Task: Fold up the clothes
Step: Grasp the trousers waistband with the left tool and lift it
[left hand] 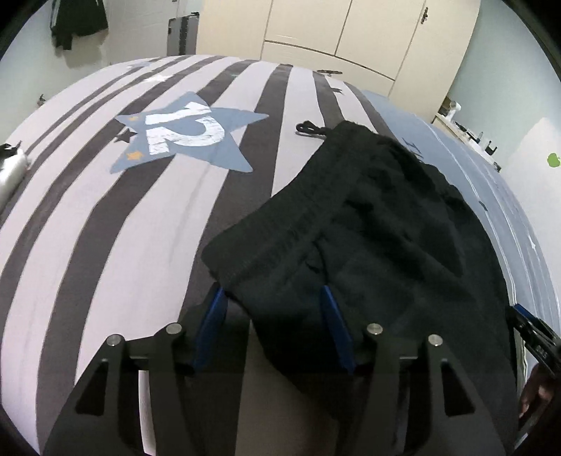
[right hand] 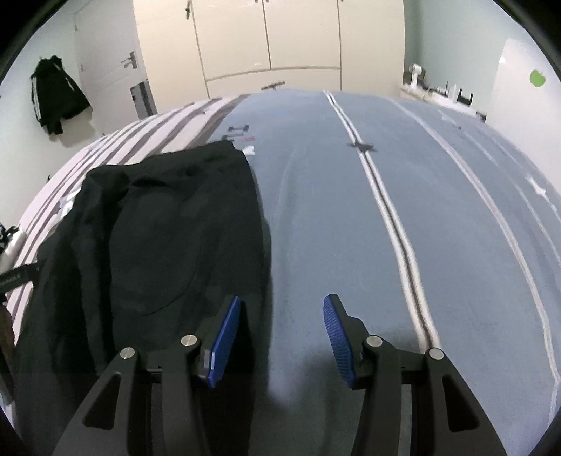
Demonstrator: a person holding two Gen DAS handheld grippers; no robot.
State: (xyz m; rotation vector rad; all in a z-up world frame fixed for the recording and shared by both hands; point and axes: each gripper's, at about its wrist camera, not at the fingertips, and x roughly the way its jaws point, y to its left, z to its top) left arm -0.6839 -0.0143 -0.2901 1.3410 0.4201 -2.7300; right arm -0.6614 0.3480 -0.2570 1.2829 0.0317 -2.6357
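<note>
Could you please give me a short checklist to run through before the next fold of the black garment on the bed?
1. Left gripper free of cloth: cannot tell; black garment edge lies between its apart jaws.
2. Right gripper empty: ok, open over bare bedspread.
3. Garment flat: not ok, rumpled layers.
4. Drawstring loop tucked in: not ok, pokes out at the far end.
5. Room beside garment: ok.

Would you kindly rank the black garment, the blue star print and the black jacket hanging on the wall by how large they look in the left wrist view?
1. black garment, the largest by far, though it lies nearest the camera.
2. blue star print on the striped bedcover.
3. hanging jacket, the smallest, farthest away and cut by the frame edge.
</note>
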